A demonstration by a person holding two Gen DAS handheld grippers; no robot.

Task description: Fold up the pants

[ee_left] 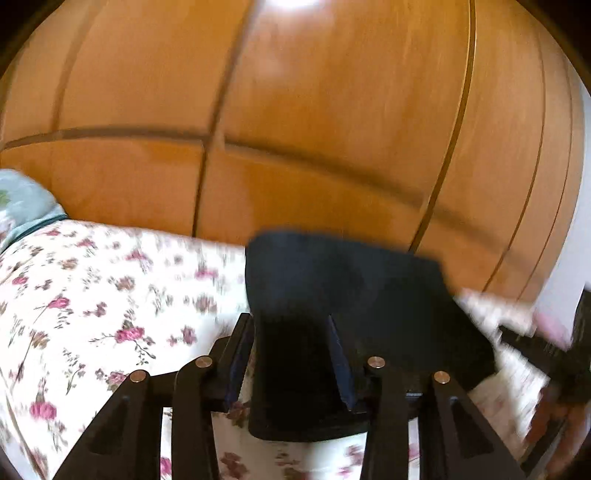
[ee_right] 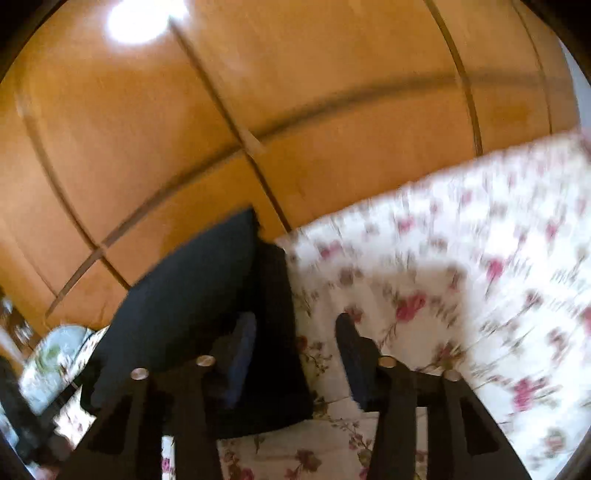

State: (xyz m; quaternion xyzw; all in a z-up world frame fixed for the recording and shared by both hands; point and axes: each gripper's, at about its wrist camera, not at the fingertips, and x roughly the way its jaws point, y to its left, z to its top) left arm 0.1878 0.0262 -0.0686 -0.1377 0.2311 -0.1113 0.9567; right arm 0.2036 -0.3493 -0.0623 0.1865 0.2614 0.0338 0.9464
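Wooden wardrobe doors (ee_left: 332, 110) in a warm orange-brown colour fill the background of both views, with dark grooves between the panels and a bright spot of light (ee_right: 138, 18) reflected near the top. Below them we see a bed (ee_left: 92, 295) covered with a white sheet printed with pink roses. Both pictures are blurred.

We see the dark pants (ee_left: 343, 295) lying on the bed, already folded into a compact shape, with their far edge close to the wardrobe doors. In the left wrist view the left hand-held gripper (ee_left: 291, 354) has its two fingers spread, and a part of the dark cloth sits between them. One blue finger pad (ee_left: 341, 365) lies against the cloth; we cannot tell whether the fingers press on the pants or are only around them.

In the right wrist view the right hand-held gripper (ee_right: 295, 347) also has its fingers spread wide. Its left finger (ee_right: 242, 350) is over the pants (ee_right: 192, 295), and its right finger (ee_right: 352, 350) is over the flowered sheet, just beside the edge of the cloth. It does not pinch anything.

At the left edge of the left wrist view a pale green pillow (ee_left: 26, 199) lies on the bed, well apart from the pants
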